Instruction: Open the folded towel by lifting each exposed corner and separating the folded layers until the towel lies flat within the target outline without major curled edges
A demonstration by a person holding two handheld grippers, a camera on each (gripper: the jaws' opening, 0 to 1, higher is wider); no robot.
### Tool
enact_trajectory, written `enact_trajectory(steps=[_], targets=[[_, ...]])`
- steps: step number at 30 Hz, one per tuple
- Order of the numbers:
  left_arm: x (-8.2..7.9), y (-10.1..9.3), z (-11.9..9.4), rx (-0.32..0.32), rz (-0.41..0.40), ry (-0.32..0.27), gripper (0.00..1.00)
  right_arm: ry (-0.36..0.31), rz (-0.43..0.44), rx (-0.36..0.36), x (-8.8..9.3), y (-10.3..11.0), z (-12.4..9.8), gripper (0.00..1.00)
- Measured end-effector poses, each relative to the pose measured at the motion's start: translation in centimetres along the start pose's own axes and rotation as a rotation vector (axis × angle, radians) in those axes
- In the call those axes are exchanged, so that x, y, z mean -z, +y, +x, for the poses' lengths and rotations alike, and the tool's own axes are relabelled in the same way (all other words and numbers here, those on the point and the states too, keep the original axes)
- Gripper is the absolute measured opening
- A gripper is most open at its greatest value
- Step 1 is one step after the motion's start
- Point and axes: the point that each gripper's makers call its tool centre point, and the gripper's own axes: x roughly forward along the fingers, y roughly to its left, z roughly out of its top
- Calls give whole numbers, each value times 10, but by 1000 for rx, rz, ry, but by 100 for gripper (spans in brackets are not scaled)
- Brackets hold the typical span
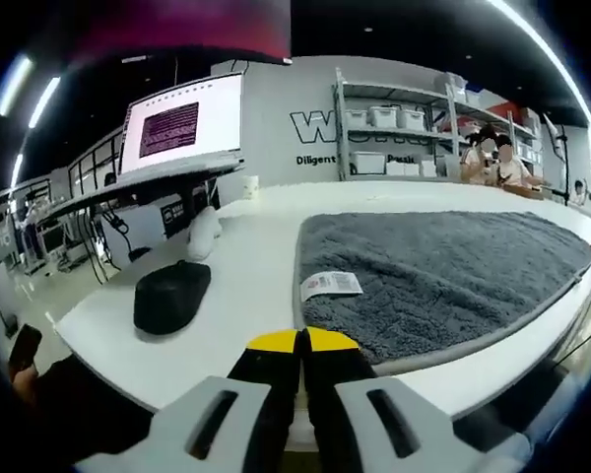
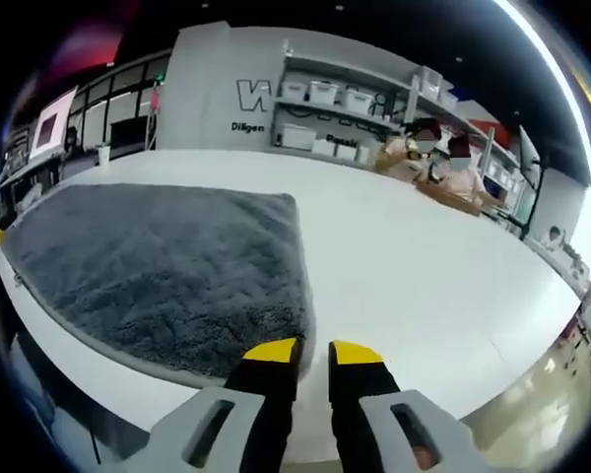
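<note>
At the bottom centre of the left gripper view, the left gripper (image 1: 301,341) had its yellow-tipped jaws pressed together, holding nothing, just short of the near edge of the towel (image 1: 443,271). In the right gripper view, the right gripper (image 2: 313,352) sat at the bottom centre with its jaws slightly apart and empty, beside the towel's (image 2: 167,261) near corner.

The grey towel lay on the white table (image 1: 251,251), filling the right half of the left gripper view and the left half of the right gripper view. It looked thick, plush and limp, so it would probably sag and drape once lifted, with a pile that should give the pads good purchase. A white care label (image 1: 331,285) lay on it near the left gripper's corner. A layer edge ran along the near side, though whether a fold remained there was hard to tell through the fisheye. The exposed near corners seemed the best places to pinch, taking the upper layer only.

Left of the towel sat a black rounded object (image 1: 171,295) and, farther back, a white bundle (image 1: 204,233). Beyond stood a lit screen (image 1: 182,123) at upper left and shelving (image 1: 414,128) with white bins at upper right.
</note>
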Motion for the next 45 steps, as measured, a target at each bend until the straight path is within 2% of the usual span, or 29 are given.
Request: enact_trajectory(steps=[6, 8, 11, 14, 16, 18, 20, 22, 25, 26, 28, 30, 31, 32, 35, 39, 41, 45], targets=[[-20, 3, -7, -6, -26, -52, 0, 9, -1, 45, -3, -10, -6, 20], [-25, 5, -9, -7, -31, -60, 1, -48, 6, 79, -13, -15, -10, 21], [-33, 4, -13, 7, -50, -81, 9, -49, 21, 75, -17, -15, -17, 27], [-46, 1, -18, 23, -109, -149, 15, -26, 19, 83, -14, -15, -18, 39], [-51, -2, -23, 38, -135, -166, 17, -22, 56, 33, -15, -7, -21, 45], [-56, -2, -26, 39, -153, -185, 24, -17, 63, 20, -16, -5, -23, 50], [-60, -3, -28, 46, -171, -190, 39, -3, 64, 12, -17, -3, -26, 55], [-63, -3, -29, 47, -180, -197, 48, 0, 67, 3, -19, 0, -30, 60], [-64, -9, -29, 71, -186, -183, 46, 7, 62, -12, -23, 6, -33, 66], [-63, -11, -29, 78, -191, -176, 49, 10, 56, -18, -24, 8, -34, 70], [-62, -16, -26, 88, -197, -162, 63, 18, 47, -33, -24, 13, -34, 74], [-56, -21, -22, 98, -192, -121, 79, 30, 42, -64, -25, 20, -34, 77], [-54, -24, -21, 105, -181, -106, 82, 33, 44, -82, -26, 24, -34, 78], [-54, -29, -19, 120, -155, -98, 83, 30, 41, -91, -28, 27, -35, 80], [-54, -39, -18, 159, -156, -85, 84, 29, 31, -100, -30, 31, -35, 83], [-61, -51, -16, 200, -127, -101, 99, 41, 11, -119, -31, 38, -35, 89], [-62, -60, -16, 225, -85, -79, 99, 47, -6, -145, -31, 48, -36, 92], [-66, -68, -16, 237, -88, -67, 99, 48, -44, -181, -35, 60, -37, 96]])
